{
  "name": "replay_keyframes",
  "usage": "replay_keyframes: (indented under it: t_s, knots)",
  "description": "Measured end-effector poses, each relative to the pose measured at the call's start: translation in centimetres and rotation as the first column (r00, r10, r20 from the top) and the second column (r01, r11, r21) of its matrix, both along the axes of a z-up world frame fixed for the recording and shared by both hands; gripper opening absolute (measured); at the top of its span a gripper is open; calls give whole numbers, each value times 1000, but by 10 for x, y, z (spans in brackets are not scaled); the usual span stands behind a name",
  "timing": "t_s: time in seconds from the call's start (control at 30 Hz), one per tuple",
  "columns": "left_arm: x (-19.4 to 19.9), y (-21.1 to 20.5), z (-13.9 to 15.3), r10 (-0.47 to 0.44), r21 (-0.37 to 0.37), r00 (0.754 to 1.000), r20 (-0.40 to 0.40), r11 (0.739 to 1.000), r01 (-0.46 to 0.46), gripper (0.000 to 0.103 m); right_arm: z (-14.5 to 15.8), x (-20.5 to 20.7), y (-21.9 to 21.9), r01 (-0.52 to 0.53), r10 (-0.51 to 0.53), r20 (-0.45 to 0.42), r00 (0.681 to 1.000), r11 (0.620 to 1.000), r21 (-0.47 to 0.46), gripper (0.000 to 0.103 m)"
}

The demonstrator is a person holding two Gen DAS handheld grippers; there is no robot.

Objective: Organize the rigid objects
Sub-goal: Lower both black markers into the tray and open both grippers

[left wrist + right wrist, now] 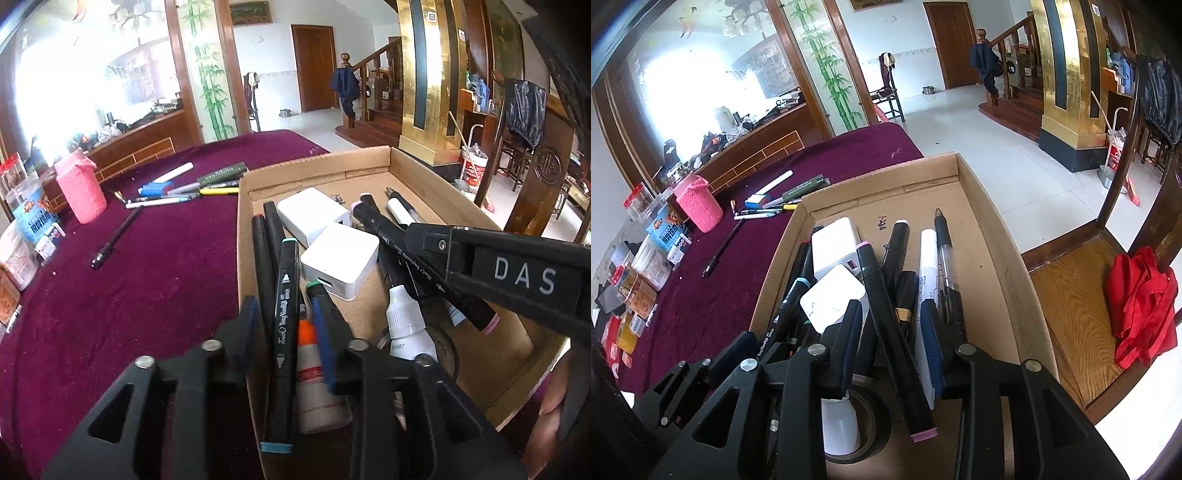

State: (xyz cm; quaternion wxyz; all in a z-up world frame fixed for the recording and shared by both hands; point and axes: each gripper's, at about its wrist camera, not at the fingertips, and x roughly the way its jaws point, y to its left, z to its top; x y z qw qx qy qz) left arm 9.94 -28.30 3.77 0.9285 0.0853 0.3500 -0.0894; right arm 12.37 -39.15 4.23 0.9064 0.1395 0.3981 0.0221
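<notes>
A shallow cardboard box [369, 162] on the maroon tablecloth holds black markers, two white charger cubes [341, 266] and a white dropper bottle [406, 325]. My left gripper [284, 306] hovers over the box's near left corner, jaws apart. A teal-capped black marker [284, 332] lies loose between its pads. My right gripper [891, 310] is open over the box's near end, and a pink-capped black marker [890, 332] lies in its gap without being pressed. In the left wrist view that gripper reaches in from the right. A white marker [929, 266] and a clear pen [945, 251] lie beside it.
Loose pens and a blue eraser [184, 192] lie on the cloth [147, 277] left of the box, with a black pen [114, 236] nearer. A pink knitted jar [79, 188] and snack boxes line the left edge. A wooden chair with a red bag [1141, 306] stands right of the box.
</notes>
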Motion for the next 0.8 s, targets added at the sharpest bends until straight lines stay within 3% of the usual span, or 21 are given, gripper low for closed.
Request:
replay_keyframes:
  t_s: [0.13,0.33,0.8]
  knots:
    - [-4,-1,3,-12,2,999,34,1000,12,53,3,-1,-1,9,-9,17,1000,1000,-2,40]
    - [-11,-4,9,-26,14,996,85,1000,25,55,7,-4,-1,19,-19,49,999,1000,-1,48]
    - [-17,-4,14,-20,17,991,134,1000,18,58,14,-7,-1,25,-25,94,995,1000,2,50]
